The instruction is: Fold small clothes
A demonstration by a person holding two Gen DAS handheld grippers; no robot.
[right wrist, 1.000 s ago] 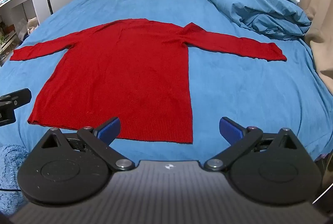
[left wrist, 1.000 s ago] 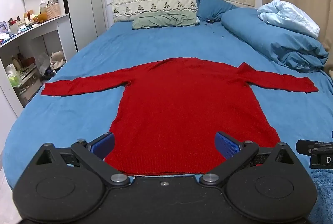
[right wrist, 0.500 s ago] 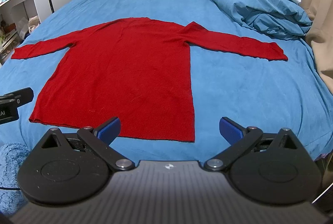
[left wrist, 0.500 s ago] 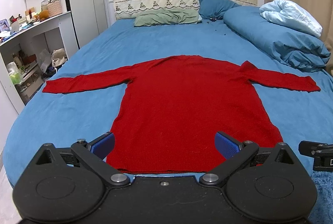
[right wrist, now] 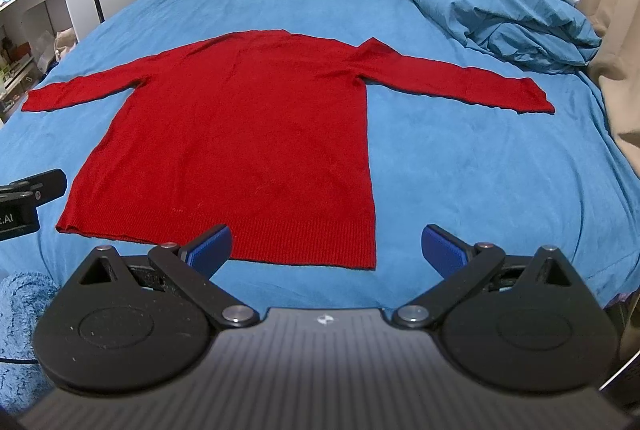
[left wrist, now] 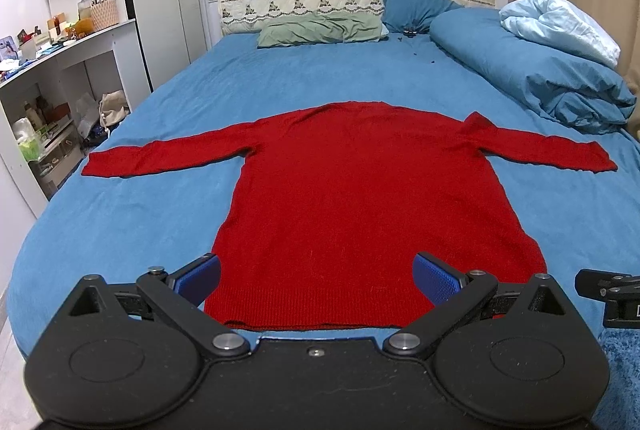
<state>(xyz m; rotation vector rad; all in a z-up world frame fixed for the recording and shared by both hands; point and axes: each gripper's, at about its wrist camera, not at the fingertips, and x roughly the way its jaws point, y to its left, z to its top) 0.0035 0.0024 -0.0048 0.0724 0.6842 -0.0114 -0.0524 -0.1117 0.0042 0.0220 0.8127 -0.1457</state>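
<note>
Left gripper (left wrist: 316, 276) wide, empty, at the hem of the red sweater (left wrist: 352, 190); right gripper (right wrist: 326, 248) wide, empty, near hem's right corner. Sweater lies flat, sleeves spread, on blue bed (left wrist: 132, 214).

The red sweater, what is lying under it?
The red sweater lies flat on the blue bed sheet. Anything between them is covered and cannot be seen.

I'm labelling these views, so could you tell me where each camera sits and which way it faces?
Left wrist: at the bed's foot, facing the headboard over the red sweater; open left gripper shows.
Right wrist: further right, same heading; open right gripper shows.
Shared: sweater, blue bed, green pillow.
</note>
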